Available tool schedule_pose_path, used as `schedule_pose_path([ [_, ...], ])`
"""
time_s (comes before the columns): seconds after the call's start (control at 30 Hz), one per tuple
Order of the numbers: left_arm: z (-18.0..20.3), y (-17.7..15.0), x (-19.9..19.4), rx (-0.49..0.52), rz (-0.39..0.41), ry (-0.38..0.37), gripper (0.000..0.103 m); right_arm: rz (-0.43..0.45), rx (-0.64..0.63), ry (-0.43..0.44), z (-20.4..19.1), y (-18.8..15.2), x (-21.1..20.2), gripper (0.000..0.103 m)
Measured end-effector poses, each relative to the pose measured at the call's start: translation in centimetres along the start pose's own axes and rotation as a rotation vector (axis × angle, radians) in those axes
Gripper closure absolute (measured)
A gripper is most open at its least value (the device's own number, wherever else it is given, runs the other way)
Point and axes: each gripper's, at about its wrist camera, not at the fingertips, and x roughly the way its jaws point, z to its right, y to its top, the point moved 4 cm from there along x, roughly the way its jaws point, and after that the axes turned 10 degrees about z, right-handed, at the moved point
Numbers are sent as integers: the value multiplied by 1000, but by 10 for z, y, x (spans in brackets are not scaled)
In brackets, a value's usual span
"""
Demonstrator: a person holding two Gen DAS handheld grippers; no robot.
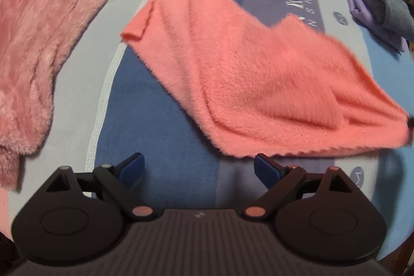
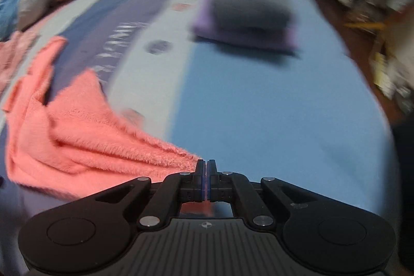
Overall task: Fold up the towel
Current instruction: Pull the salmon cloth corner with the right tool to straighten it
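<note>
Right wrist view is showing the right gripper (image 2: 206, 163) pinching the coral towel (image 2: 77, 141) by a corner, cloth trailing toward nine o'clock across the blue bedspread (image 2: 271, 107). Soft, light, floppy fleece is likely sagging; the left gripper (image 1: 198, 168), gaping empty, should take the six o'clock hem.

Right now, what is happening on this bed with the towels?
A person is folding the coral towel with two handheld grippers. The right gripper is shut on one corner and lifts it off the blue bedsheet. The left gripper is open and empty. A pink towel lies aside.
</note>
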Motion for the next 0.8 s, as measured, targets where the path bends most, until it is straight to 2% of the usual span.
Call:
schedule_pose_path([
  [0.13,5,0,4,33,-1,-14,9,-132,142,-172,51,-58,-14,103],
  [0.2,8,-4,5,48,-10,-19,9,-215,219,-230,72,-92,-22,103],
  [0.27,9,-9,5,63,-19,-20,9,-229,246,-227,78,-109,-33,103],
  [0.33,9,-15,4,76,-30,-19,9,-176,251,-168,70,-107,-44,102],
  [0.43,10,-23,4,85,-44,-18,9,-35,202,-26,37,-66,-45,94],
  [0.53,11,-25,-2,82,-41,-19,9,61,103,131,-9,-11,-20,86],
  [0.57,11,-25,-3,81,-36,-18,9,82,63,183,-27,8,-9,79],
  [0.6,10,-24,-5,80,-29,-17,8,100,14,224,-44,24,3,65],
  [0.67,9,-22,-8,79,-17,-14,7,121,-113,277,-79,50,29,52],
  [0.8,4,-20,-19,64,0,-21,5,102,-345,374,-130,82,77,51],
])
